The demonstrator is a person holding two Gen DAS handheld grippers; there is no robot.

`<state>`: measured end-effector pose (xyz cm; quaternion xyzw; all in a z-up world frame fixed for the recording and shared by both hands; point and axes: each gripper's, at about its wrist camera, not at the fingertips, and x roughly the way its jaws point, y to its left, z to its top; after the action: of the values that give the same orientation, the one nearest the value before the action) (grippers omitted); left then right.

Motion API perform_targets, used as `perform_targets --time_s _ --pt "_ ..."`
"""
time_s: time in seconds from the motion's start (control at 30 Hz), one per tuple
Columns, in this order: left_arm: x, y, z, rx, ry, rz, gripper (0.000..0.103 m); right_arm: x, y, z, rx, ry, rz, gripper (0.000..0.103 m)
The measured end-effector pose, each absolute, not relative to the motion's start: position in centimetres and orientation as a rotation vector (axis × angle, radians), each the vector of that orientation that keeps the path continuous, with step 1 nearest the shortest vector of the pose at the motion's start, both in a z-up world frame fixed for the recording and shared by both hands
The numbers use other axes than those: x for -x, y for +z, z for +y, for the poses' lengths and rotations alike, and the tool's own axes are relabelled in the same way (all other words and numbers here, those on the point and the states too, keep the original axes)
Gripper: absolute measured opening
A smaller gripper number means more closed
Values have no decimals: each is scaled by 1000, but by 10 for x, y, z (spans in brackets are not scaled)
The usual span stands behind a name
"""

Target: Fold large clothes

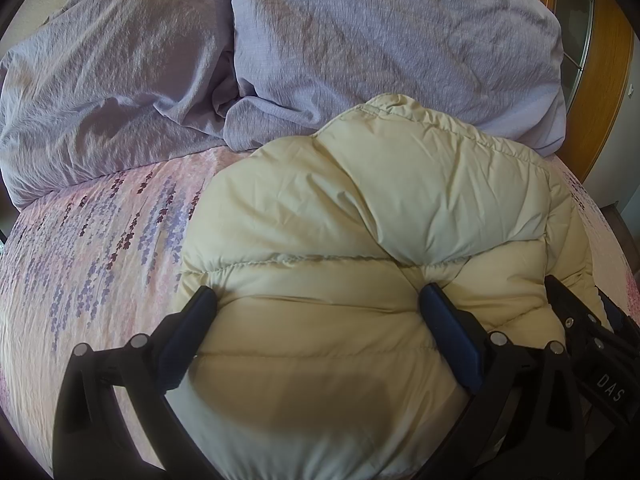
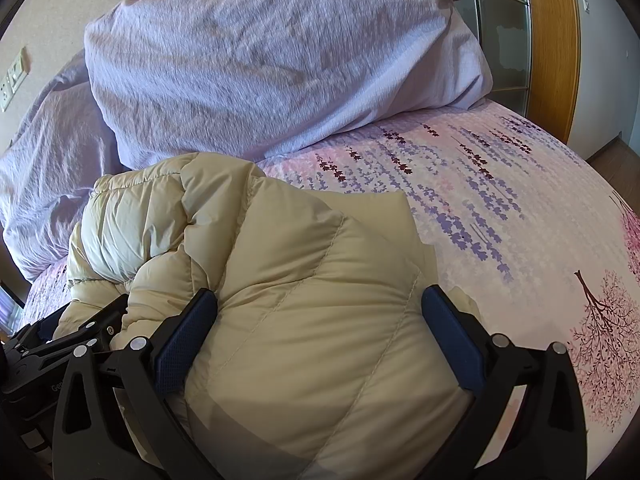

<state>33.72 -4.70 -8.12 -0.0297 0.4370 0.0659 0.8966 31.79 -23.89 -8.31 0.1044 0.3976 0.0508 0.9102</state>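
A cream puffer jacket [image 1: 360, 208] lies bundled in a thick, folded heap on the floral bed sheet [image 1: 92, 248]. My left gripper [image 1: 318, 294] is open wide, its blue-padded fingers [image 1: 192, 332] straddling the jacket's near end with puffy fabric bulging between them. The right gripper's black frame [image 1: 580, 320] shows at the jacket's right edge. In the right wrist view the same jacket [image 2: 304, 280] fills the near centre. There my right gripper [image 2: 320, 296] is also open, with its fingers [image 2: 452, 340] on either side of the jacket's quilted panel. The left gripper's frame [image 2: 80, 332] shows low on the left.
Two lilac pillows [image 1: 384, 40] [image 1: 108, 92] lie behind the jacket at the head of the bed. The floral sheet [image 2: 520, 208] stretches bare to the right. A wooden frame with glass panes [image 2: 552, 40] stands at the far right, and a wall socket plate [image 2: 12, 80] sits on the left wall.
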Motion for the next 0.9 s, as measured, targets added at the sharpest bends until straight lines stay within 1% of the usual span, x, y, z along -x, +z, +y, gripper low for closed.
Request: perform_targets --time_s 0.9 --pt "-340 -81 -45 62 143 920 101 -318 -84 -238 -213 97 820 102"
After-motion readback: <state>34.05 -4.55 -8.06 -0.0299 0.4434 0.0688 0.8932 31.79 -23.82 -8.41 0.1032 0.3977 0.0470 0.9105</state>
